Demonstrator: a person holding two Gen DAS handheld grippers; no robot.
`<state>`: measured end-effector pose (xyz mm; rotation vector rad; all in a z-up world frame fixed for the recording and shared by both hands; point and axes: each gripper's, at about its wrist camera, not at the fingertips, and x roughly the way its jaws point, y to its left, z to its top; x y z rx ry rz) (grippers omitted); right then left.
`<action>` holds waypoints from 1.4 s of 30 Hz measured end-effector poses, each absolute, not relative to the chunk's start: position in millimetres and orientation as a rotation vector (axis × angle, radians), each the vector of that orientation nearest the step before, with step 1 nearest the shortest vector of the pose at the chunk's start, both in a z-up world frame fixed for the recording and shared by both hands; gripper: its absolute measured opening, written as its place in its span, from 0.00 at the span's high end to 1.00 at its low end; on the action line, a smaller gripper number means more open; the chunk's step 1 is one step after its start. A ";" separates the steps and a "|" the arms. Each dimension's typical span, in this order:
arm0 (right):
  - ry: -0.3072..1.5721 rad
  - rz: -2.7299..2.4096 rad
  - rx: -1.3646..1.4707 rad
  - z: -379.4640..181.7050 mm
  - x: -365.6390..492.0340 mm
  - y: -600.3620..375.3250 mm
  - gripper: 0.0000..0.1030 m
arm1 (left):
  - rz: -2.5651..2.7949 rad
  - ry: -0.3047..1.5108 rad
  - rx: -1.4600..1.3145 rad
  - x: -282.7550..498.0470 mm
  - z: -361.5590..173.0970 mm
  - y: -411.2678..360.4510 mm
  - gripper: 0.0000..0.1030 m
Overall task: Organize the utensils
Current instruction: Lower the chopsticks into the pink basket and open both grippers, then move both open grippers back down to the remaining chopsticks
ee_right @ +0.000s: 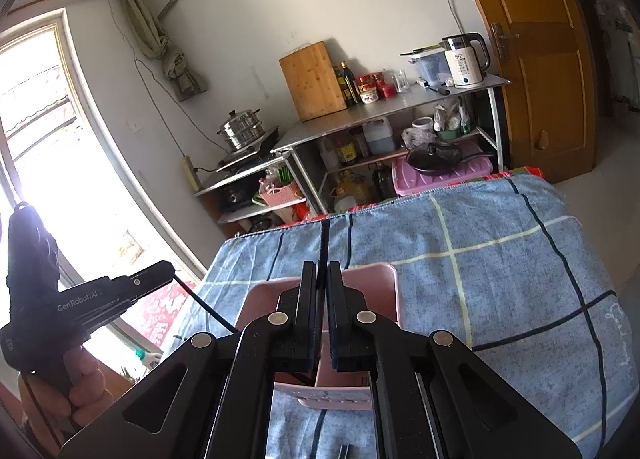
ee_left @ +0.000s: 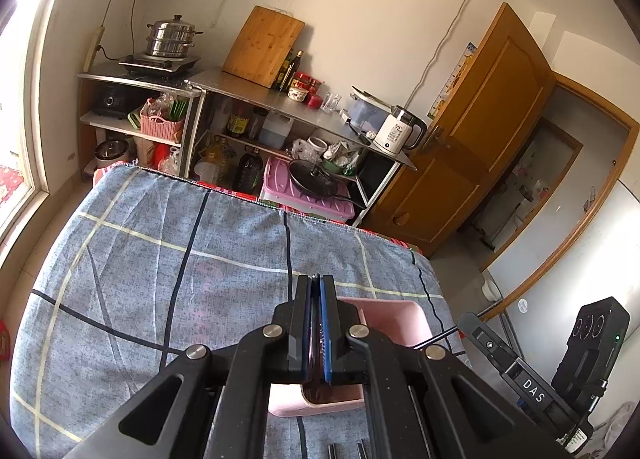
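Note:
A pink organizer tray (ee_left: 394,319) (ee_right: 372,283) lies on the blue checked tablecloth (ee_left: 160,259) (ee_right: 500,259), and both grippers hover just over it. My left gripper (ee_left: 316,279) (ee_right: 170,269) is shut on a thin black chopstick-like utensil (ee_right: 208,307), which slants down toward the tray. My right gripper (ee_right: 322,265) (ee_left: 464,319) is shut on a second thin black stick (ee_right: 325,235) that pokes up past its fingertips. Most of the tray's inside is hidden by the fingers.
Two metal utensil ends (ee_left: 346,451) lie on the cloth at the near edge. Beyond the table stand steel shelves (ee_left: 280,99) with a kettle (ee_left: 400,131), cutting board and pots. A wooden door (ee_left: 480,131) is to the right. A hand (ee_right: 80,379) grips the left handle.

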<state>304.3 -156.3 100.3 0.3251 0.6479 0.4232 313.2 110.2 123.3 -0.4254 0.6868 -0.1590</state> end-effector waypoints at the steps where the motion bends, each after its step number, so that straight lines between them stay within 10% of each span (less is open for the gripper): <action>1: 0.657 0.424 0.322 97.9 306.0 -156.0 0.95 | -0.157 0.684 -0.424 313.4 121.7 109.8 0.96; 6: 0.689 0.422 0.300 93.3 308.8 -156.2 0.93 | -0.152 0.675 -0.400 312.6 122.0 108.9 0.90; 11: 0.676 0.412 0.301 99.2 301.7 -166.6 0.81 | -0.143 0.629 -0.392 299.9 130.8 112.5 0.56; 42: 0.726 0.381 0.150 37.1 111.0 -215.7 0.79 | -0.184 0.689 -0.162 80.1 36.0 43.6 0.56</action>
